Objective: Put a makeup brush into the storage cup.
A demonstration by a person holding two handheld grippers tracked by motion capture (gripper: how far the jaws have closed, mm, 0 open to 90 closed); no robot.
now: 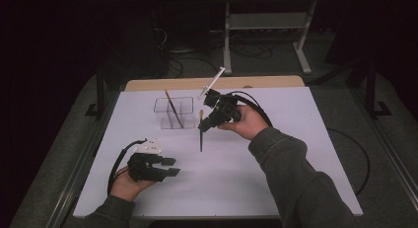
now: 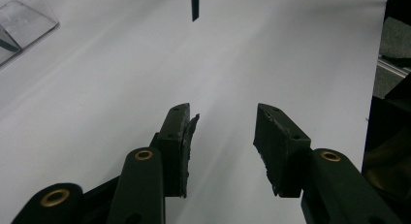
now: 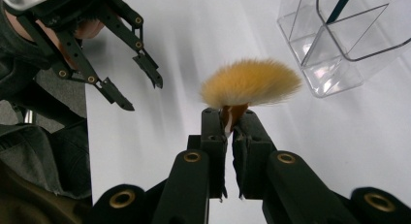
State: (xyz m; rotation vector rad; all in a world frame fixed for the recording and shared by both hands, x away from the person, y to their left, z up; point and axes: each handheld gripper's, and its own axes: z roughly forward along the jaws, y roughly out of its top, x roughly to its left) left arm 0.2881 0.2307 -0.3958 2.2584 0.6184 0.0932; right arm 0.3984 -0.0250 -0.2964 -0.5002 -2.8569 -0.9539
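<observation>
1. The brush (image 3: 249, 83) was held just below its tuft by the right gripper (image 3: 230, 124), jaws clamped on the ferrule, the handle hanging toward the table (image 1: 276, 183).
2. The holder (image 1: 173, 112), at ten o'clock from the brush, already had one brush (image 1: 172, 107) leaning in it.
3. The grip was best kept firm while the handle tip was swung over a free compartment and lowered before release.
4. The left gripper (image 2: 223, 132) was parked at seven o'clock, jaws wide and empty.
</observation>
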